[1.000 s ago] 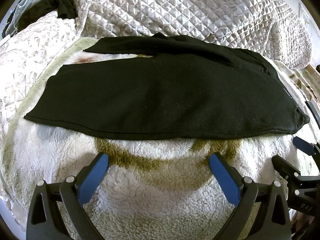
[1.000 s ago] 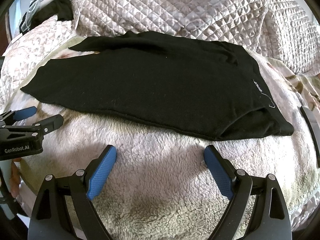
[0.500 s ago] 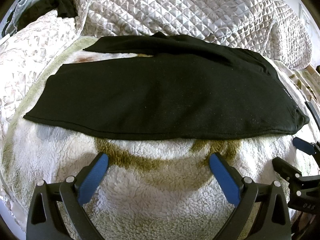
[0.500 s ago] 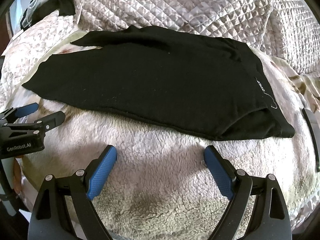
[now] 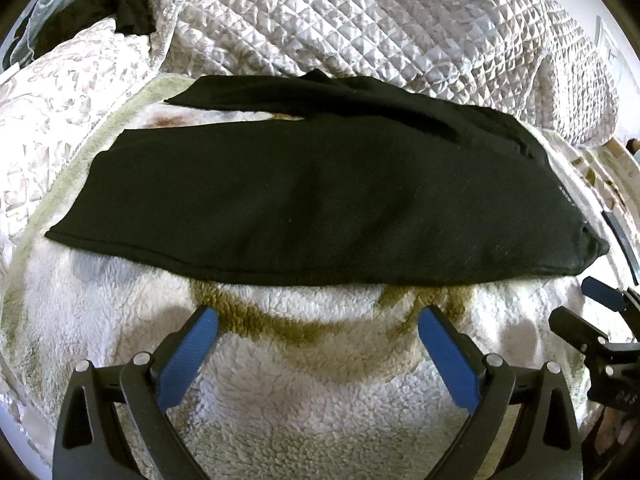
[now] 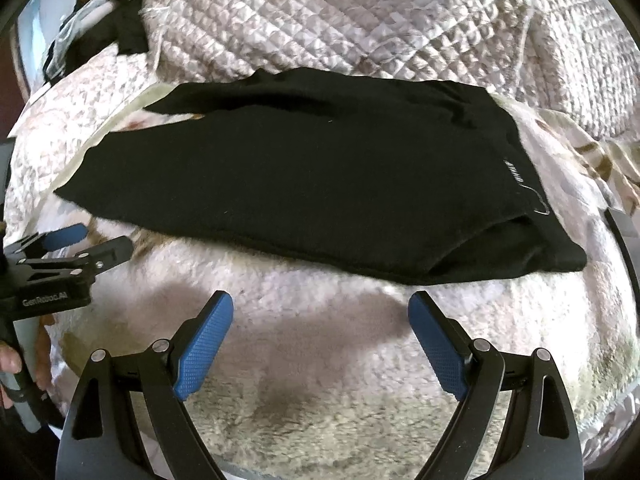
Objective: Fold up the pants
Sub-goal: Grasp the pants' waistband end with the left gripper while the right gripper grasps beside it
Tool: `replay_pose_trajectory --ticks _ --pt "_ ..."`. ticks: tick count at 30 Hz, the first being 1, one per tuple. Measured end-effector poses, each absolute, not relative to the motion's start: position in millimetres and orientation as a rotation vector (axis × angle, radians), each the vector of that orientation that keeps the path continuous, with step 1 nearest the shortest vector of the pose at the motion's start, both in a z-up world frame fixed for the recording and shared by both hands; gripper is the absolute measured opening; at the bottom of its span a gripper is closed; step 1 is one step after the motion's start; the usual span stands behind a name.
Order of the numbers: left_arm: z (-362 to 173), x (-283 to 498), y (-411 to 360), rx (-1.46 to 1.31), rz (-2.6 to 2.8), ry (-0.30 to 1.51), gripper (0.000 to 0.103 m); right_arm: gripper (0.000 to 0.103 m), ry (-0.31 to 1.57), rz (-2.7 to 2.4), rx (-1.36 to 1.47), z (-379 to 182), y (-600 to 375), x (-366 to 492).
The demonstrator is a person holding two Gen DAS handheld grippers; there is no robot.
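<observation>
Fleecy cream blanket [image 5: 320, 408] covers the bed beneath both tools, with a quilted grey bedspread [image 5: 380, 28] piled beyond it. We see the left tongs [image 5: 318, 336] spread wide, blue pads [image 5: 188, 356] well apart, gripping nothing and poised over bare fleece. We see the right tongs [image 6: 320, 320] likewise spread wide and empty, their pads [image 6: 204, 344] clear of any cloth. Each tool appears in the other's view: the right tongs at the right margin of the left wrist view [image 5: 592, 320], the left tongs at the left margin of the right wrist view [image 6: 92, 242], both parted.

Black pants [image 5: 320, 208] lie flat on the blanket just ahead of both tongs, apart from the fingertips. Their long axis runs crosswise to the tongs, left to right. The waistband end, bearing a small white mark [image 6: 510, 168], points to the right of the right tongs; the leg hems point left. The upper leg lies over the lower, whose hem shows farther away at the left. A dark garment [image 5: 120, 12] lies far ahead, to the left.
</observation>
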State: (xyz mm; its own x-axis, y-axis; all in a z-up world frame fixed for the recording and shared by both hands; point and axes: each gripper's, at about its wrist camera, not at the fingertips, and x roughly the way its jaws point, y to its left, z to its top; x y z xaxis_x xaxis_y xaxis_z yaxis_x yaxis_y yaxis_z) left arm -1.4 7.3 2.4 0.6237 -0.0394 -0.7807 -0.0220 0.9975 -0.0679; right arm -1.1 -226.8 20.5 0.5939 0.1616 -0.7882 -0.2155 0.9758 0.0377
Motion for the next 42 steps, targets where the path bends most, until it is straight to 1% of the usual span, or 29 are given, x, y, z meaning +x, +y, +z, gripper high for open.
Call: replay_pose_trajectory --ticks 8,11,13,15,19,20,23,28,29,30,31,32,34,35,37,38,40,41,42 --pt "18.1 -4.5 27.0 -0.151 0.003 0.823 0.095 0.088 0.905 0.142 0.081 35.9 -266.7 8.9" --pt "22.3 -5.0 41.2 -0.195 0.030 0.797 0.094 0.085 0.924 0.104 0.176 36.6 -287.5 15.9" --pt "24.9 -4.5 52.0 -0.225 0.055 0.781 0.093 0.080 0.928 0.096 0.234 37.4 -296.8 20.1" --pt "26.4 -4.6 63.5 -0.259 0.083 0.767 0.093 0.079 0.925 0.078 0.281 38.8 -303.8 23.6" --pt "21.2 -2.3 92.3 -0.349 0.150 0.769 0.093 0.075 0.926 0.047 0.380 38.5 -320.2 29.8" --pt "18.1 -1.3 100.9 -0.378 0.168 0.774 0.093 0.074 0.948 0.040 0.414 38.2 -324.0 32.4" --pt "7.7 2.1 120.5 -0.488 0.180 0.777 0.090 0.074 0.931 0.000 0.483 32.9 -340.9 41.9" --pt "3.5 12.6 122.3 -0.498 0.206 0.755 0.090 0.073 0.890 -0.009 0.558 29.3 -352.7 49.0" --pt "3.9 15.1 122.0 -0.493 0.213 0.751 0.090 0.072 0.885 -0.013 0.563 29.0 -353.4 50.3" --pt "3.6 19.0 121.9 -0.489 0.222 0.749 0.090 0.068 0.877 -0.025 0.567 29.1 -354.7 52.0" --pt "2.8 22.4 122.7 -0.484 0.235 0.748 0.086 0.065 0.870 -0.033 0.574 28.5 -356.6 53.4" --pt "2.4 25.3 124.4 -0.481 0.253 0.747 0.083 0.059 0.861 -0.042 0.593 27.2 -360.0 54.9" --pt "2.0 28.5 128.7 -0.481 0.277 0.740 0.072 0.051 0.856 -0.045 0.622 23.8 -365.0 57.7" --pt "1.8 29.8 131.0 -0.481 0.288 0.738 0.068 0.049 0.850 -0.049 0.631 22.3 -367.3 59.4" --pt "0.5 33.0 135.7 -0.481 0.313 0.733 0.054 0.038 0.845 -0.061 0.653 19.2 -371.6 61.0" --pt "-0.5 34.2 138.1 -0.483 0.323 0.733 0.050 0.034 0.840 -0.066 0.667 17.9 -374.1 61.2" --pt "-2.1 36.7 142.1 -0.477 0.346 0.734 0.033 0.022 0.840 -0.072 0.689 14.4 -378.7 62.7" --pt "-3.1 38.1 143.2 -0.475 0.357 0.736 0.028 0.020 0.840 -0.074 0.704 12.7 -381.1 63.3" --pt "-3.8 38.4 144.7 -0.474 0.372 0.737 0.019 0.017 0.840 -0.073 0.721 11.0 -383.5 64.1"
